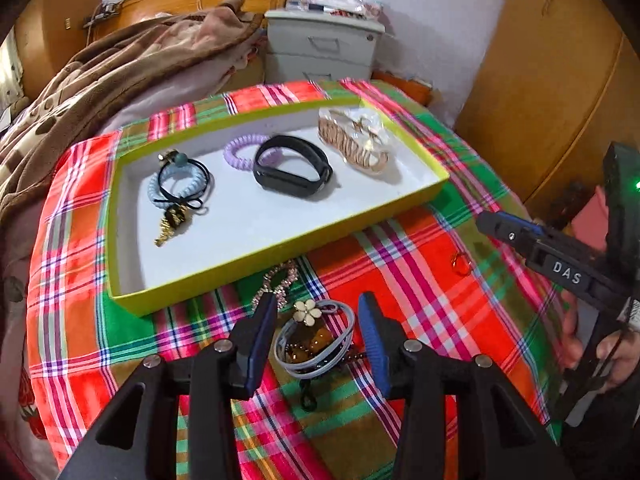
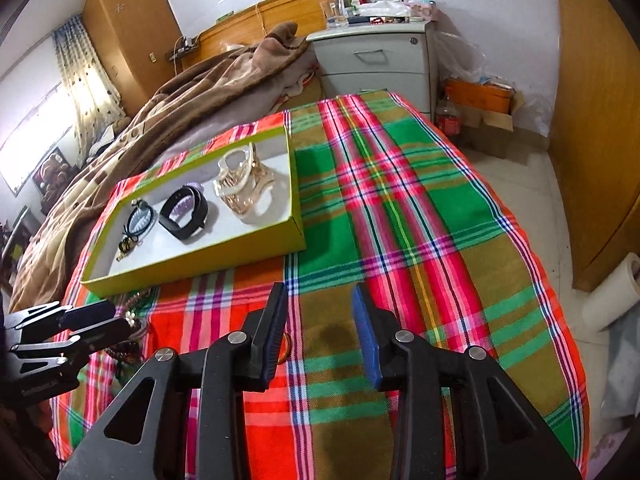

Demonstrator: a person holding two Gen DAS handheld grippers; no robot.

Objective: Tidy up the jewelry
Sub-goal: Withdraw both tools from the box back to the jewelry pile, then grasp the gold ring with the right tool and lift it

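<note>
Hair tie (image 1: 316, 344) sits between my wide-open left gripper (image 1: 320, 344); I'd close low, perhaps snagging beads.

A table draped in a bright red, green and pink plaid cloth (image 1: 420, 240) carries a shallow yellow-green cardboard tray with a white floor (image 1: 280, 236) toward its far left side. On the cloth just in front of the tray lie a beaded bracelet with a dark green stone (image 1: 280, 280), a grey cord hair tie with a cream flower (image 1: 316, 336) and, well to the right, a small orange-red ring (image 1: 461, 265).
</note>
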